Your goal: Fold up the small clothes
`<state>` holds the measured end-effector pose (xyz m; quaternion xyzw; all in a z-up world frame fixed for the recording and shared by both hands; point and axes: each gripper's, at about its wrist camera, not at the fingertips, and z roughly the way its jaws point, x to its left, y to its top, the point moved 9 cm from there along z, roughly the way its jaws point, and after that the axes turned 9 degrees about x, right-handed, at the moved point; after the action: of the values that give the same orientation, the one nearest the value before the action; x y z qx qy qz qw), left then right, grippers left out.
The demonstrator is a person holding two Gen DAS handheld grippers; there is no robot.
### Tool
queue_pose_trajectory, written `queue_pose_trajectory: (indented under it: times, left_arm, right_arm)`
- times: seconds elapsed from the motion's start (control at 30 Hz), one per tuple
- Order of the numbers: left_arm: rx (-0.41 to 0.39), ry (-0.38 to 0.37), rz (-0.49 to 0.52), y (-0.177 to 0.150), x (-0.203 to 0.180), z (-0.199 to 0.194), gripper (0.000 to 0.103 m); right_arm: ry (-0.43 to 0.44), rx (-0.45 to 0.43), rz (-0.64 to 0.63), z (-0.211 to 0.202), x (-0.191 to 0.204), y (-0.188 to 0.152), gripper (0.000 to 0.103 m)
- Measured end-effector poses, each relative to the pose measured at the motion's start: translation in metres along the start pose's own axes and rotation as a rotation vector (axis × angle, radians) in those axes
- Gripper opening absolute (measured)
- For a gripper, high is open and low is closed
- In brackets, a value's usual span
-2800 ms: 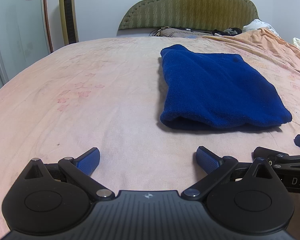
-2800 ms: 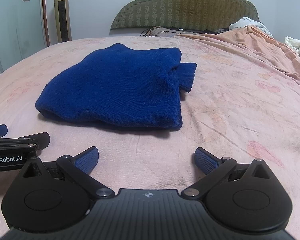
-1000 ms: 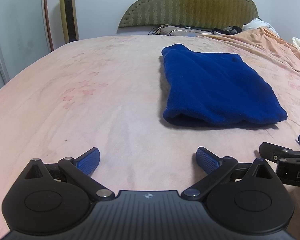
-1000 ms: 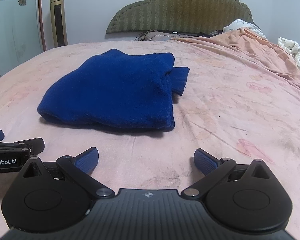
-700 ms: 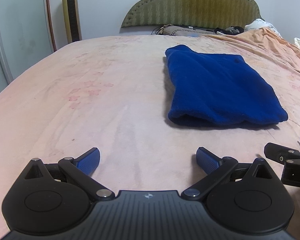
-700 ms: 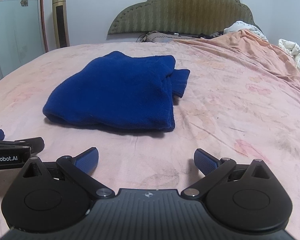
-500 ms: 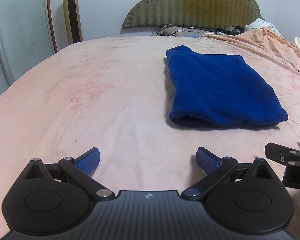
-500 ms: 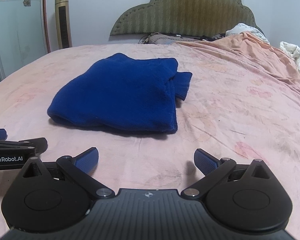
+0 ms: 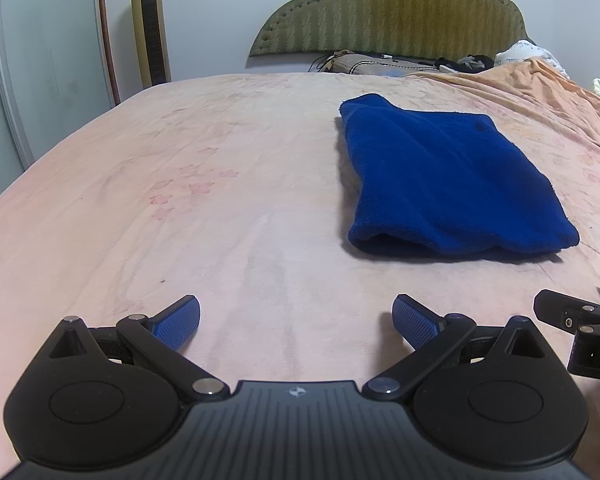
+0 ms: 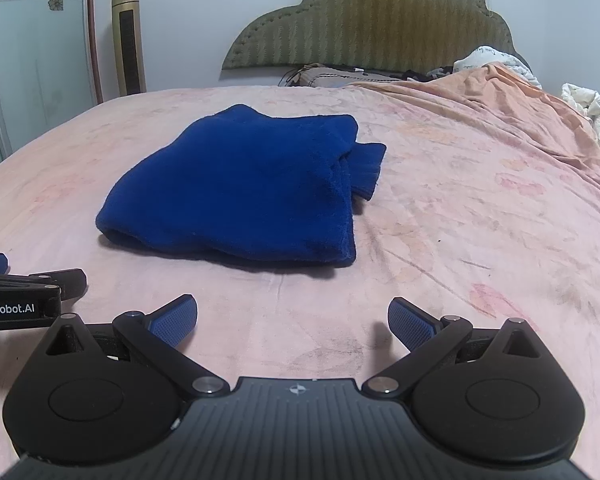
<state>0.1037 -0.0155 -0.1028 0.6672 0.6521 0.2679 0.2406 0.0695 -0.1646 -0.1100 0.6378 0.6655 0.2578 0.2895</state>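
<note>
A folded dark blue fleece garment [image 9: 448,176] lies flat on the pink bedsheet [image 9: 220,184], ahead and right of my left gripper [image 9: 296,322]. In the right wrist view the same garment [image 10: 252,184] lies ahead and left, one ribbed cuff [image 10: 368,168] sticking out on its right side. My right gripper [image 10: 292,320] is held open over bare sheet [image 10: 460,216], well short of the garment. The left gripper is open too, nothing between its blue pads. Each gripper shows at the edge of the other's view.
A green padded headboard [image 9: 388,12] and pillows stand at the far end. An orange blanket [image 10: 500,104] is bunched at the back right. A gold tower fan [image 9: 150,24] and a wardrobe door [image 9: 40,60] stand off the bed's left side.
Both grippers have pulled back and drifted a little left, so the garment sits slightly farther away and more to the right. Both stayed open; the garment has not moved.
</note>
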Motion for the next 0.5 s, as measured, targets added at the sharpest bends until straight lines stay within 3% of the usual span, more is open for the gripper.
queue_pose_trajectory:
  times: [0.5]
  left_arm:
    - [0.002, 0.015, 0.003, -0.0013, 0.0021, 0.0010, 0.103]
  right_arm:
    - [0.004, 0.002, 0.004, 0.0003, 0.0005, -0.0007, 0.103]
